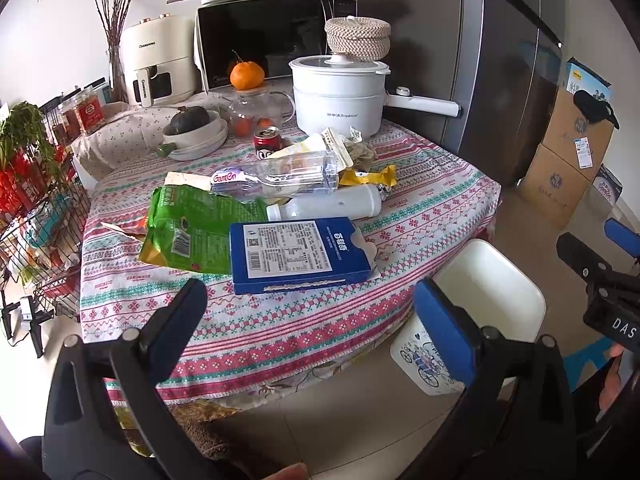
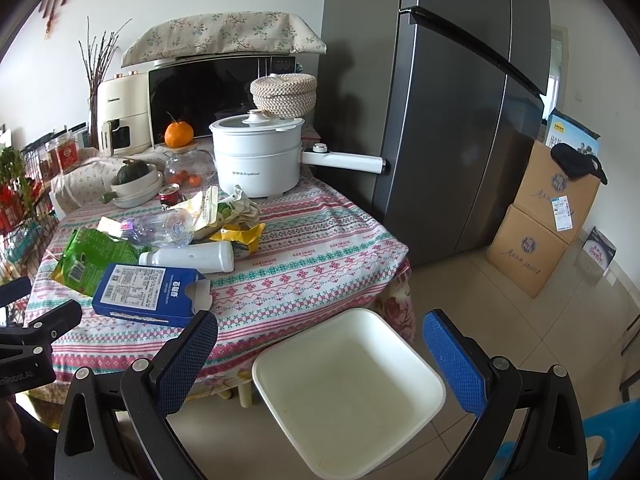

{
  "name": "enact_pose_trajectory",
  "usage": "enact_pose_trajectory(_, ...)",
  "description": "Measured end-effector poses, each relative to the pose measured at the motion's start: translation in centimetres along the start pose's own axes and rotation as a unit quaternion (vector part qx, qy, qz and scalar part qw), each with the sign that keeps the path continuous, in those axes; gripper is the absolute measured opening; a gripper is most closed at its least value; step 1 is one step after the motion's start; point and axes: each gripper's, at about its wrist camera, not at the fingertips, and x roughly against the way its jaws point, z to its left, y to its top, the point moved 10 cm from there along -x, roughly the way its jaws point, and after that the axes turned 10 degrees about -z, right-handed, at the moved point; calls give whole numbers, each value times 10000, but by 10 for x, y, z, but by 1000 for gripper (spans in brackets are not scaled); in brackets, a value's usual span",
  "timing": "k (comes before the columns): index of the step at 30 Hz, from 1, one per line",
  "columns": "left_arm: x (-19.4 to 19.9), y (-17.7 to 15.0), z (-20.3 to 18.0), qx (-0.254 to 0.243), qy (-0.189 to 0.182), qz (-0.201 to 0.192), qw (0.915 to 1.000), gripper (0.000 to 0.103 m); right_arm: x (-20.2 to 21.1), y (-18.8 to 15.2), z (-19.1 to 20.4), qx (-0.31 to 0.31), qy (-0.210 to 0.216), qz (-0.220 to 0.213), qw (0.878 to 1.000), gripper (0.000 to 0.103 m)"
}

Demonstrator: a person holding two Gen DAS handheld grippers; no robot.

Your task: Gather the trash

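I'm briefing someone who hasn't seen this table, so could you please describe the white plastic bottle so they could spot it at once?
Start at the white electric pot at the back of the patterned tablecloth and come forward into the trash pile. The white plastic bottle lies on its side behind the blue box. Unlike the clear bottle behind it, it is opaque and label-free.

Blue box (image 1: pixel 300 254) sits nearest you w/ bare tablecloth (image 1: pixel 280 320) in front; behind it, bottles (image 1: pixel 324 206) & wrappers crowd; white bin (image 2: pixel 348 392) right, unobstructed.

Your right gripper (image 2: pixel 320 354) hangs wide open above the empty square white plastic bin (image 2: pixel 352 392), beside the patterned tablecloth's (image 2: pixel 320 256) littered edge.
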Motion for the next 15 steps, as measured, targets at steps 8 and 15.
enact_pose_trajectory(8,0,0,0,-1,1,1,10000,102,1,-1,2,19,4,6,10000,103)
enact_pose_trajectory(15,0,0,0,-4,5,3,10000,103,1,-2,3,25,5,24,10000,103)
